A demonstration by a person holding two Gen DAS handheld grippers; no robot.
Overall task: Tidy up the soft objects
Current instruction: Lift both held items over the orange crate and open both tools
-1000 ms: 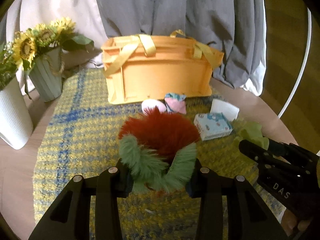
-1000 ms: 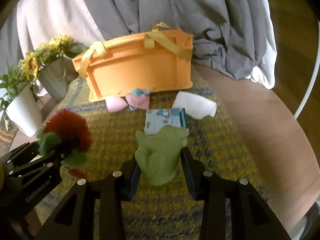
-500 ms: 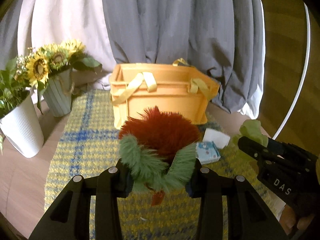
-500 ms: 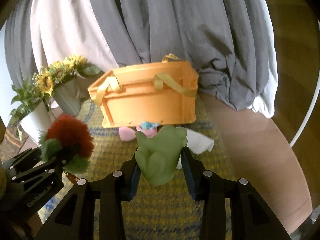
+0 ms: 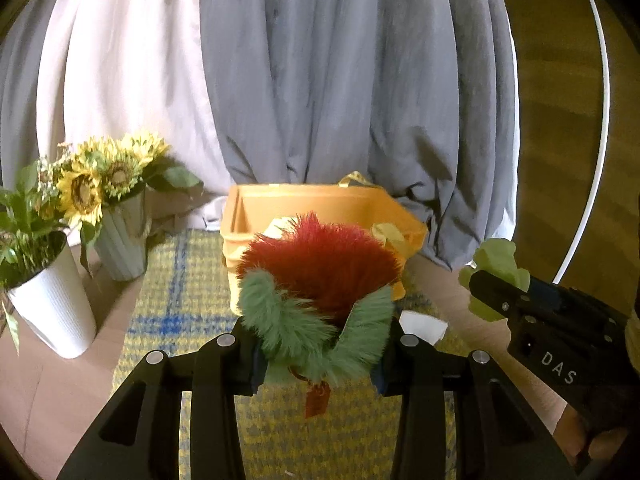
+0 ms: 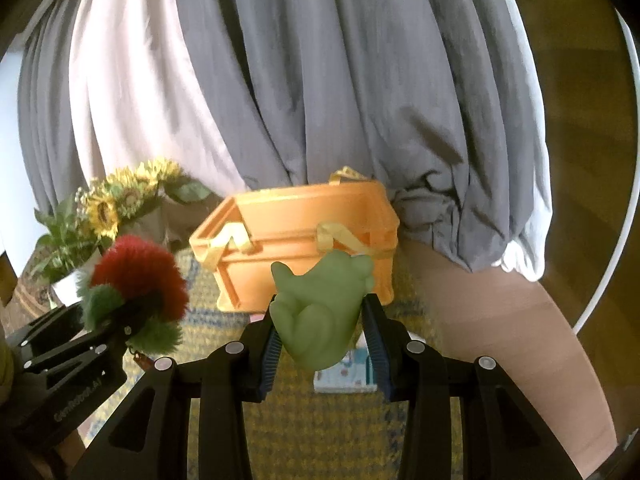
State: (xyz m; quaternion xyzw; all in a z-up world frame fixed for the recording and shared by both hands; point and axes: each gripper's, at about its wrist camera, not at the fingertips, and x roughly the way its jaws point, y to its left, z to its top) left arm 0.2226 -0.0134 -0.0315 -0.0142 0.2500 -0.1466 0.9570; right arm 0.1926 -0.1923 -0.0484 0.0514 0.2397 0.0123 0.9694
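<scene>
My left gripper (image 5: 318, 354) is shut on a fluffy red and green plush toy (image 5: 320, 276) with a small hanging tag, held above the mat in front of the orange basket (image 5: 320, 206). The plush also shows at the left of the right wrist view (image 6: 138, 280). My right gripper (image 6: 322, 350) is shut on a soft pale green toy (image 6: 320, 312), held up in front of the orange basket (image 6: 296, 240). The green toy shows at the right of the left wrist view (image 5: 496, 268). The basket has yellow strap handles and an open top.
A yellow and blue woven mat (image 5: 180, 308) covers the round table. A white vase (image 5: 52, 308) and a green vase with sunflowers (image 5: 120, 248) stand at the left. A tissue pack (image 6: 348, 372) and a white cloth (image 5: 422, 324) lie on the mat. Grey curtains hang behind.
Both grippers have risen with their toys and moved toward the basket, which now sits lower in view with its open top showing. The small items on the mat are mostly hidden.
</scene>
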